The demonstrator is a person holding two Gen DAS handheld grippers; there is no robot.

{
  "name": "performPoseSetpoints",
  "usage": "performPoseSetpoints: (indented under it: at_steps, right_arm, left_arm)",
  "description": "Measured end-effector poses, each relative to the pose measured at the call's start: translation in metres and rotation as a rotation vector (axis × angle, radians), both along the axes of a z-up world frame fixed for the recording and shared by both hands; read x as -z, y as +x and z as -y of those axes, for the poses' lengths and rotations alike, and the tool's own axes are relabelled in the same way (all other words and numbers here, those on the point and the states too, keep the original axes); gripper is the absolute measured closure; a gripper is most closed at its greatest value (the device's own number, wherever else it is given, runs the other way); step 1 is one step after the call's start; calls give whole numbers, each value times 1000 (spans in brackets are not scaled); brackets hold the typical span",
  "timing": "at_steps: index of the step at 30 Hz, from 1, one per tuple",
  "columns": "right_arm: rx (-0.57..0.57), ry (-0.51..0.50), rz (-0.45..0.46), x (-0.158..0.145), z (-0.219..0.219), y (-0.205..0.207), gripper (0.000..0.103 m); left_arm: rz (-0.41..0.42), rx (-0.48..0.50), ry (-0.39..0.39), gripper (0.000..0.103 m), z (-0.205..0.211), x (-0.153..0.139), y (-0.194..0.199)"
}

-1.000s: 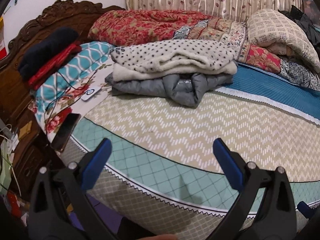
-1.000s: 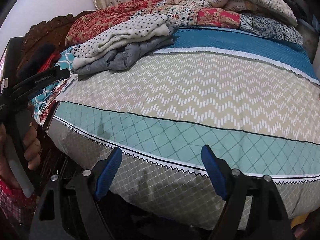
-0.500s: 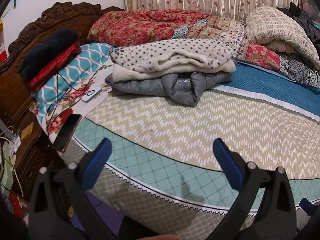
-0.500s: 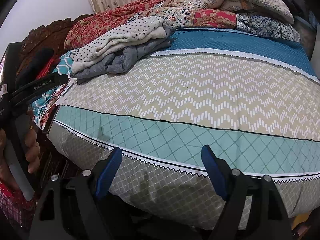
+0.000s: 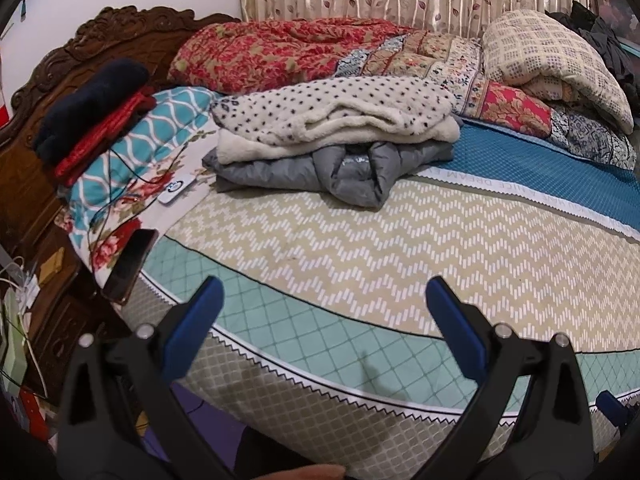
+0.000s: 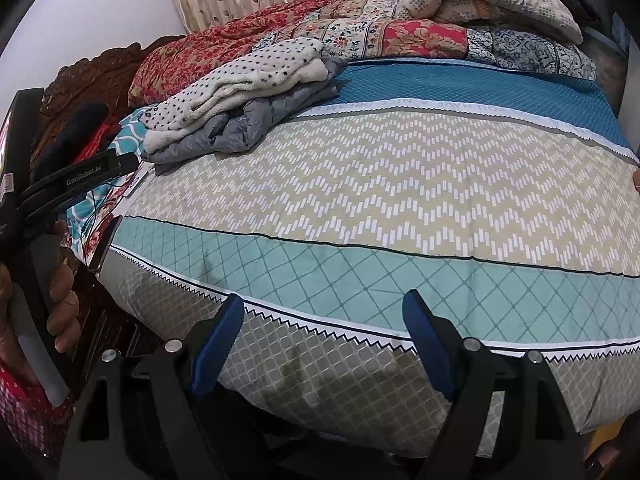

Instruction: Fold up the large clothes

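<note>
Left wrist view: left hand-held gripper [image 5: 320, 300] spread wide, empty, poised over the near edge of the bed with patterned teal-and-beige sheet [image 5: 400, 248]. Spotted cream fleece garment [image 5: 332, 116] lies folded atop the folded grey padded jacket [image 5: 348, 172], stacked near the headboard side, probably to free working space.

Right wrist view: right hand-held gripper [image 6: 324, 316] likewise wide, empty, well apart from that stack; no garment laid out yet.
</note>
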State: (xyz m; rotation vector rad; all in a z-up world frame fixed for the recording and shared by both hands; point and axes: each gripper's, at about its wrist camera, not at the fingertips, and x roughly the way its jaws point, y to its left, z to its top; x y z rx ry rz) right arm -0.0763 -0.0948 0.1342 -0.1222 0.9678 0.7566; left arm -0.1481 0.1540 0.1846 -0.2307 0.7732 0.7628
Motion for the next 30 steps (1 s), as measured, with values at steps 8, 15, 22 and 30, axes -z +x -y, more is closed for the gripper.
performPoseSetpoints:
  at_steps: [8,15,22,30]
  right_arm:
    - [4,-2,2,-1,1,0,32]
    - [9,-9,5,-2,-1,0,32]
    - [2,-12,7,-2,-3,-1,32]
    - [11,-13,2,0,-4,-1,32]
  left_arm:
    - [-12,-10,0,6,1,-1,0]
    - [-6,-6,-33,6,-3,3,-4]
    - [-22,30,-70,6,-1,8,-2]
    - [-50,17,-63,6,0,16,1]
